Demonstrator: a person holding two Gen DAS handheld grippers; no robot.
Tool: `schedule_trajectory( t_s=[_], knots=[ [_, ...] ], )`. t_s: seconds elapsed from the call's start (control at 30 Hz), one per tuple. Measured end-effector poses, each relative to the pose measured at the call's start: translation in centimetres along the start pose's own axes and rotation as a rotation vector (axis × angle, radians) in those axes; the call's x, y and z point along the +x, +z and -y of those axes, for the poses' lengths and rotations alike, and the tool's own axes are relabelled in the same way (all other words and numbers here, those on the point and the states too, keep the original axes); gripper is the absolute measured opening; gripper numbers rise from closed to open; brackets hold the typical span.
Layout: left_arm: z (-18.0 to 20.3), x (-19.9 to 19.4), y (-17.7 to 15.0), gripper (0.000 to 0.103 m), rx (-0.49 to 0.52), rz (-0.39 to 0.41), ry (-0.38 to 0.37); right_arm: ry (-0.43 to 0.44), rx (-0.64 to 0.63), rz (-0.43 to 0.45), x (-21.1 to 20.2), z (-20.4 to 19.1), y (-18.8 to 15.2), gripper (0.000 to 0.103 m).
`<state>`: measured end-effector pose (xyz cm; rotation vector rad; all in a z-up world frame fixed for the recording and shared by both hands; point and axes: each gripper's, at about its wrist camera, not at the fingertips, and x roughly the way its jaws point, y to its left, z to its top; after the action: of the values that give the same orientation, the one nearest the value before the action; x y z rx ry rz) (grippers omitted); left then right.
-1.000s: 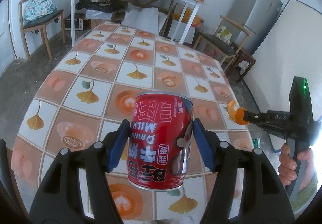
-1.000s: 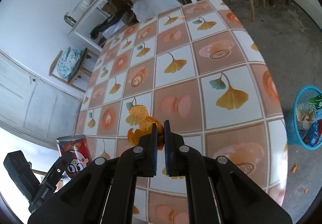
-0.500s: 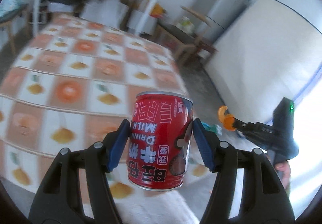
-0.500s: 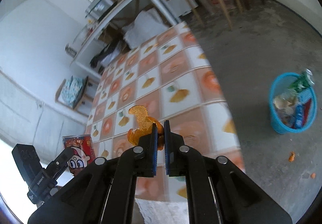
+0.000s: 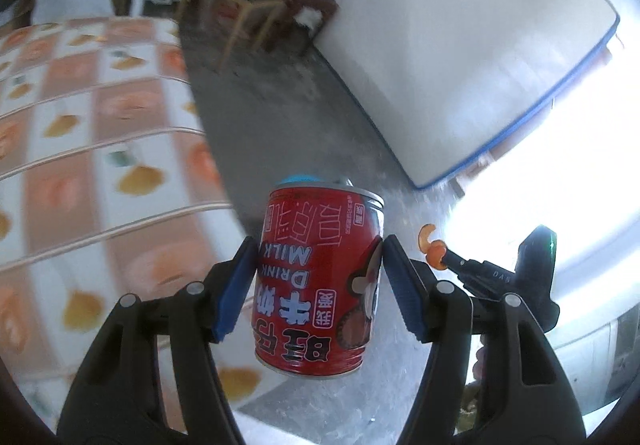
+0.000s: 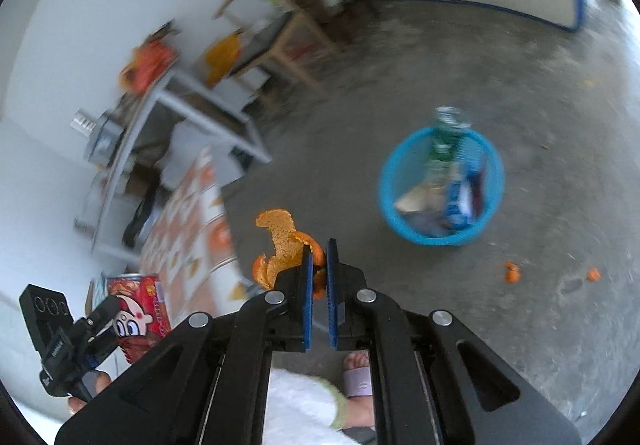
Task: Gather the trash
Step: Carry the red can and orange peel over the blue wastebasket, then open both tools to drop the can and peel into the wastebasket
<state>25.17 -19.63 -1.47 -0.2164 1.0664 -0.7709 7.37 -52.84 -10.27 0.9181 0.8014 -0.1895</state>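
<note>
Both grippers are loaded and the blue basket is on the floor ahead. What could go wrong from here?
The basket already looks full, with a bottle sticking above its rim, so the red can in the left gripper might bounce out. The right gripper pinches only an edge of the orange peel; it could land beside the scraps on the floor.

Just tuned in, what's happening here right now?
A person is clearing trash with a handheld gripper in each hand. The left gripper is clamped on a red milk drink can, and the right gripper is pinched shut on a piece of orange peel. Both are held in the air, off the tiled table. A blue basket already holding rubbish stands on the floor ahead, with peel scraps lying beside it.
</note>
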Motion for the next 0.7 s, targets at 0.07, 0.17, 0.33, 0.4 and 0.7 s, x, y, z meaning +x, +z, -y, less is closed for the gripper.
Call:
schedule_trajectory(
  t_s=[0.07, 0.17, 0.33, 0.4, 0.7],
  knots=[
    [1.2, 3.6, 1.1, 0.061, 0.019, -0.057, 0.013, -0.018, 0.036, -0.007, 0.8, 1.8, 0.3, 0.006],
    [2.3, 8.1, 2.1, 0.061, 0.038, -0.121, 0.034, -0.047, 0.094, -0.040, 3.4, 4.6, 1.3, 0.006],
    [3.8, 15.1, 4.3, 0.061, 0.053, -0.192, 0.060, -0.078, 0.144, -0.070, 7.4, 6.9, 3.2, 0.006],
    [4.5, 17.2, 5.5, 0.061, 0.064, -0.194, 0.075, -0.089, 0.149, -0.070, 9.3, 7.2, 4.7, 0.006],
    [4.0, 21.5, 10.0, 0.082, -0.035, -0.132, 0.106, -0.244, 0.164, -0.051, 18.8, 11.4, 8.7, 0.044]
  ],
)
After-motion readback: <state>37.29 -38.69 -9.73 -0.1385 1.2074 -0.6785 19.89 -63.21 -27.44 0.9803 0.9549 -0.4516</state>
